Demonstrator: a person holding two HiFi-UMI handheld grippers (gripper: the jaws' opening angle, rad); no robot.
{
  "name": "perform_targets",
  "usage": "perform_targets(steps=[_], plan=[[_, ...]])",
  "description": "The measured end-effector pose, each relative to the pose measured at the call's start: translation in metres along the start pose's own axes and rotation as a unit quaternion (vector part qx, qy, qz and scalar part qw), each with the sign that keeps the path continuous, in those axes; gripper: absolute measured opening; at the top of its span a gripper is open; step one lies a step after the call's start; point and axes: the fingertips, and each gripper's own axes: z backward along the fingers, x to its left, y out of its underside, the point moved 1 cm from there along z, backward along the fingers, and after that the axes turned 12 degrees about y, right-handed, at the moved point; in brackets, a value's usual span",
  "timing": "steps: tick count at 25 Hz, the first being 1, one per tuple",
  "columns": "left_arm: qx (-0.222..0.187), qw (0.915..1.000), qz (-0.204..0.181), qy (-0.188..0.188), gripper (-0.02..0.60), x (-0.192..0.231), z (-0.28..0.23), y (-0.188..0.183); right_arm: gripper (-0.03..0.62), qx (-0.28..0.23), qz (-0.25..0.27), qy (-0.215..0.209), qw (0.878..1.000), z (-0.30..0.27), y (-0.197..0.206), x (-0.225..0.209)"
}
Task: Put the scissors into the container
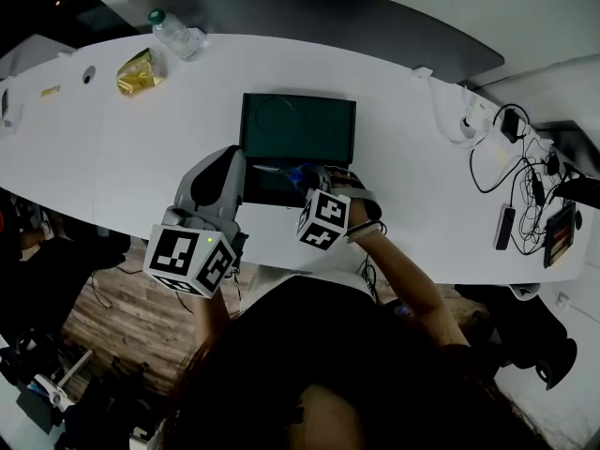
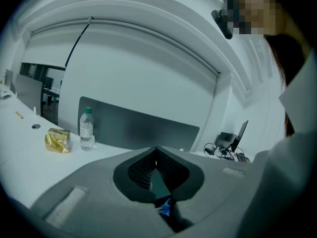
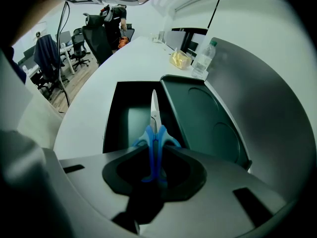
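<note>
Close in, the right gripper view settles what the head view half buries under the grippers' bodies. The right gripper (image 3: 154,157) is clamped on the blue handles of the scissors (image 3: 155,133), blades aimed down into the open dark container (image 3: 123,125) beside its raised lid (image 3: 203,120) — whether the tips touch its floor cannot be told. The left gripper view shows the left gripper (image 2: 156,150) with jaws closed together and empty. Beyond it on the white table (image 2: 29,157) stand a water bottle (image 2: 86,129) and a gold snack packet (image 2: 57,140) — the far laptop (image 2: 242,133) is small and dim.
</note>
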Motion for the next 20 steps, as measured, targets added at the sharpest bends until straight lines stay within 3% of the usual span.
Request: perform_targets(steps=[20], plan=[[0.005, 0.9997, 0.007, -0.021, 0.012, 0.011, 0.007, 0.005, 0.095, 0.037, 0.041, -0.031, 0.998, -0.018, 0.0, 0.016]])
